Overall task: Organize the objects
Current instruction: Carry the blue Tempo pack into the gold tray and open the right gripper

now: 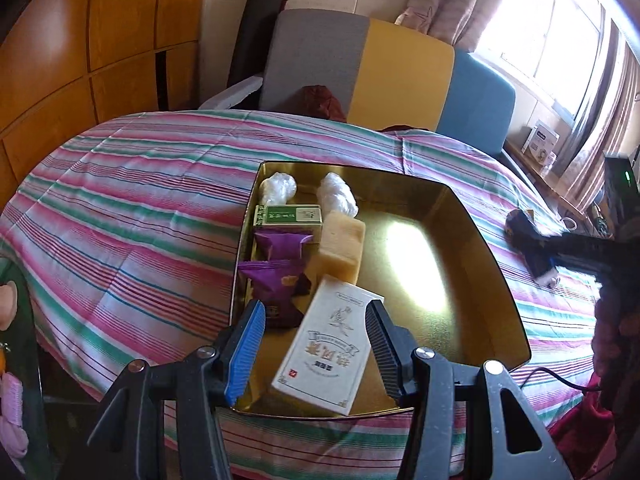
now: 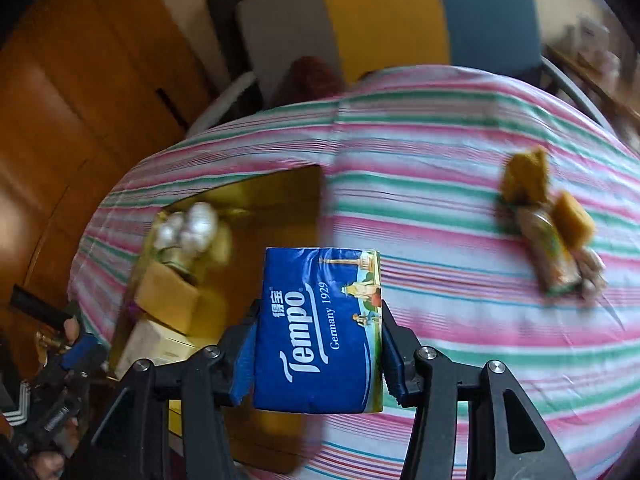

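Observation:
A gold tin tray lies on the striped cloth. In it lie a white box, a tan block, two purple packets, a green box and two white wrapped balls. My left gripper is open, its jaws apart on either side of the white box, not touching it. My right gripper is shut on a blue Tempo tissue pack, held above the cloth just right of the tray. The right gripper with the pack also shows in the left wrist view.
Yellow-brown snack packets lie on the cloth to the right. A grey, yellow and blue sofa back stands behind the table. Wooden cabinets are at the left. A window sill with boxes is at the right.

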`<state>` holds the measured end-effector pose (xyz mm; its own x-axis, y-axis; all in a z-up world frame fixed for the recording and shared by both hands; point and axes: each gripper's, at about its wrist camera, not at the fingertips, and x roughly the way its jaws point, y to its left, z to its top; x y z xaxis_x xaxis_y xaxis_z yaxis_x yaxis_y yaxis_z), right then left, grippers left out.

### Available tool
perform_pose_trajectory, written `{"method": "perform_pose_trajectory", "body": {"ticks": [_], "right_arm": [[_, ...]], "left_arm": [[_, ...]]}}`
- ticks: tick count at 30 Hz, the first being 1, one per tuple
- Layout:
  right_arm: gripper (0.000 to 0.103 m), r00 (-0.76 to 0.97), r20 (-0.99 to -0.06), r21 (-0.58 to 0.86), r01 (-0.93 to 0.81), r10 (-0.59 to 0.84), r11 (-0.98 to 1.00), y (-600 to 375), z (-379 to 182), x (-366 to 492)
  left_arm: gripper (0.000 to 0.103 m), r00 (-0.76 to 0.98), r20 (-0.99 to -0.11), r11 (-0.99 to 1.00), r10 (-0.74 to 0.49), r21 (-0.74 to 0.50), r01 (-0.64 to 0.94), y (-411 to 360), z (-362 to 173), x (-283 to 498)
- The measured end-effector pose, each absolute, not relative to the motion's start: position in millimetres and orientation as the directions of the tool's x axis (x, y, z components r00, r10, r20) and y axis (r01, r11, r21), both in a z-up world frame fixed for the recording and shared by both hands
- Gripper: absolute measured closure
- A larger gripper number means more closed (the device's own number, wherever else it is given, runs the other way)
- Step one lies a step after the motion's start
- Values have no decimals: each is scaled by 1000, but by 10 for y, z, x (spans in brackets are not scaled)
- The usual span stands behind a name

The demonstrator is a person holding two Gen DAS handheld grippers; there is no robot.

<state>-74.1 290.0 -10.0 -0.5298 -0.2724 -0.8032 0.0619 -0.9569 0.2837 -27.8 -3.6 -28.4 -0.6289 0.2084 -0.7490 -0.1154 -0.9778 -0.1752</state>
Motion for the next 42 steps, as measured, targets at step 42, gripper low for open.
{"method": "perform_pose_trajectory", "body": {"ticks": [42], "right_arm": [[12,-623,-757,168,107,-197,-980,2710,-64,-998]], "left_arm": [[50,-639,-746,-981,186,-110,-157,114,-193,-259]]}}
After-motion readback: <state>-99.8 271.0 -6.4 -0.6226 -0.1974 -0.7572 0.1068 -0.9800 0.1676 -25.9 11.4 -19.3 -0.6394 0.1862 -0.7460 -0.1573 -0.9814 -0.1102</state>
